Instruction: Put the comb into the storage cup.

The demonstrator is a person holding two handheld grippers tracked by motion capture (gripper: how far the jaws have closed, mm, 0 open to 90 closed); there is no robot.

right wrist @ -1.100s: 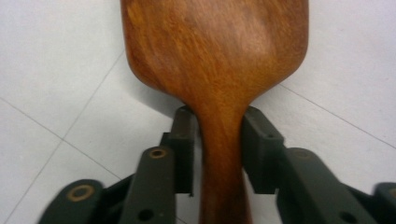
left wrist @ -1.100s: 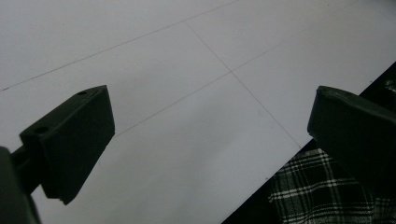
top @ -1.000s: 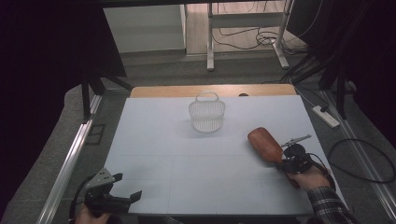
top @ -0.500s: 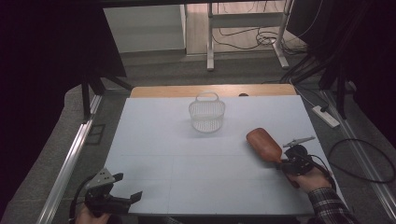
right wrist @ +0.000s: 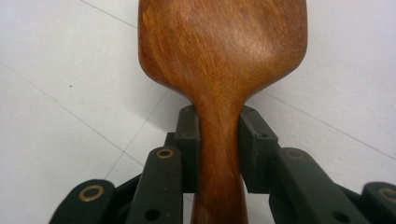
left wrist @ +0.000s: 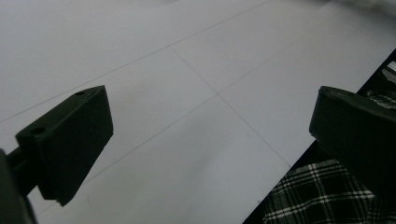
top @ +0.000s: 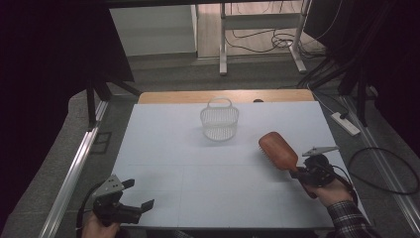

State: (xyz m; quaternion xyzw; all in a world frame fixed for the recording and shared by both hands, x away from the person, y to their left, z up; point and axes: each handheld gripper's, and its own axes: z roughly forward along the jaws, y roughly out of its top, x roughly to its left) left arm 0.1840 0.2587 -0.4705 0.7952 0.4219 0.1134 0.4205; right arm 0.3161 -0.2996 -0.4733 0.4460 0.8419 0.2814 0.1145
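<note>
A wooden hairbrush [top: 277,150] with a reddish-brown paddle head is held just above the white table top at the right, bristles facing down. My right gripper [top: 299,173] is shut on its handle; in the right gripper view both black pads [right wrist: 189,140] press the narrow neck of the hairbrush [right wrist: 219,56]. A white wire basket [top: 219,120] with a handle stands upright at the back middle. At the table's front left corner my left gripper [top: 139,194] is open with nothing between its jaws; the left gripper view shows its fingers [left wrist: 70,140] wide apart over bare table.
The white table top [top: 198,168] has a wooden strip along its far edge. A metal rail [top: 74,168] runs along the left side. A power strip [top: 346,124] and cables lie on the floor to the right. A plaid sleeve [top: 349,220] comes in at bottom right.
The hairbrush in my right gripper has shifted slightly toward the left and back. The left gripper has stayed in place.
</note>
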